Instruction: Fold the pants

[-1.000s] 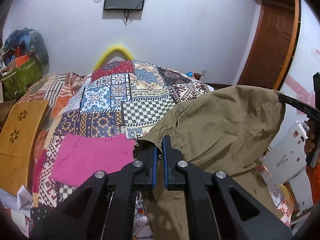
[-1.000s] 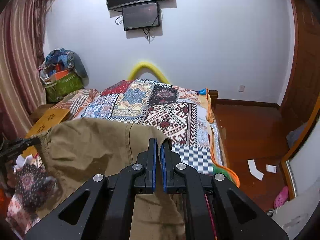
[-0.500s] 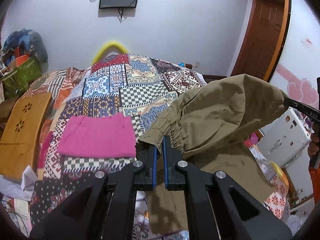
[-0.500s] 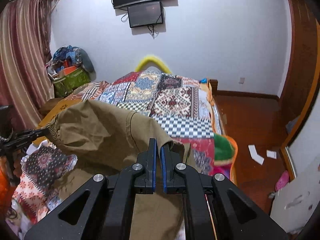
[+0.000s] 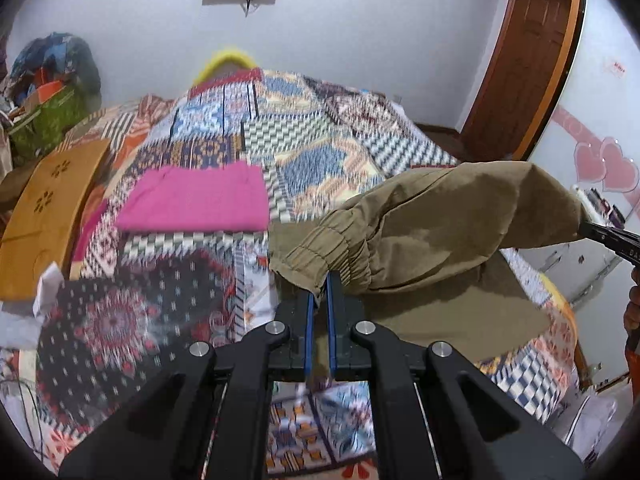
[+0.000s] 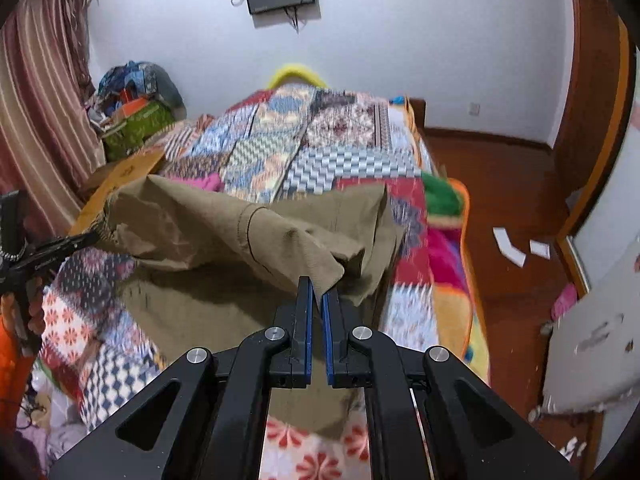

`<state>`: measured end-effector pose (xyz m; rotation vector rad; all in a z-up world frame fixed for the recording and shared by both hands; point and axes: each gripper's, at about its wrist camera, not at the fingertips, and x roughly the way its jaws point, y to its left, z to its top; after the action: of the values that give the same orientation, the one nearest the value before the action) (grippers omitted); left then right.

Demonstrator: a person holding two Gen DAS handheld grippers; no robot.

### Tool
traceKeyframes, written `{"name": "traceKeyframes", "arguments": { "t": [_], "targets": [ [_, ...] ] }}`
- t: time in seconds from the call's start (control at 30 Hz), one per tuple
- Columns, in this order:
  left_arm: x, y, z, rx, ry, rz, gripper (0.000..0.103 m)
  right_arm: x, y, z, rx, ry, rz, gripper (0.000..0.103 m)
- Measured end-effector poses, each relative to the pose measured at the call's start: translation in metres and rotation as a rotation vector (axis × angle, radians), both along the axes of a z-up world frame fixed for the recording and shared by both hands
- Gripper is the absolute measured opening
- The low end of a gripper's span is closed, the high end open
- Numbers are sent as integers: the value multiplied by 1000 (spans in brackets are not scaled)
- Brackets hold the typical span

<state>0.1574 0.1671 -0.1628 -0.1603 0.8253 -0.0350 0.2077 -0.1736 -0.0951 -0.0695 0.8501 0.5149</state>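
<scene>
Patchwork-covered bed [image 5: 304, 160] below, white wall behind. Khaki pants [image 5: 440, 232] partly down on near end of bed, upper edge held up, long axis running side to side between both tongs. Left tongs [image 5: 320, 292] pinched shut on elastic cuff; right tongs [image 6: 316, 296] pinched shut on opposite corner. Folded pink garment [image 5: 200, 200] well apart, farther up bed on left-hand side. Next, probably: lay held edge over lower layer.

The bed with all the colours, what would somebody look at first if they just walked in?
Probably the tan pants, held up over the near end of the bed between the left gripper and the right gripper, each with its jaws shut on an edge of the cloth. Next, the bright patchwork quilt covering the bed, and the pink folded cloth lying flat on it to the left of the pants.
</scene>
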Motion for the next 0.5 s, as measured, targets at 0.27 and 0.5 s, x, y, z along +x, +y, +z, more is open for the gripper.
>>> {"name": "traceKeyframes", "arguments": {
  "t": [0.27, 0.5],
  "targets": [
    [-20, -5, -40, 30, 83, 3, 5, -27, -15, -49, -43, 118, -34, 4],
    [-29, -10, -65, 59, 134, 11, 5, -35, -23, -86, -112, 186, -57, 4]
  ]
}}
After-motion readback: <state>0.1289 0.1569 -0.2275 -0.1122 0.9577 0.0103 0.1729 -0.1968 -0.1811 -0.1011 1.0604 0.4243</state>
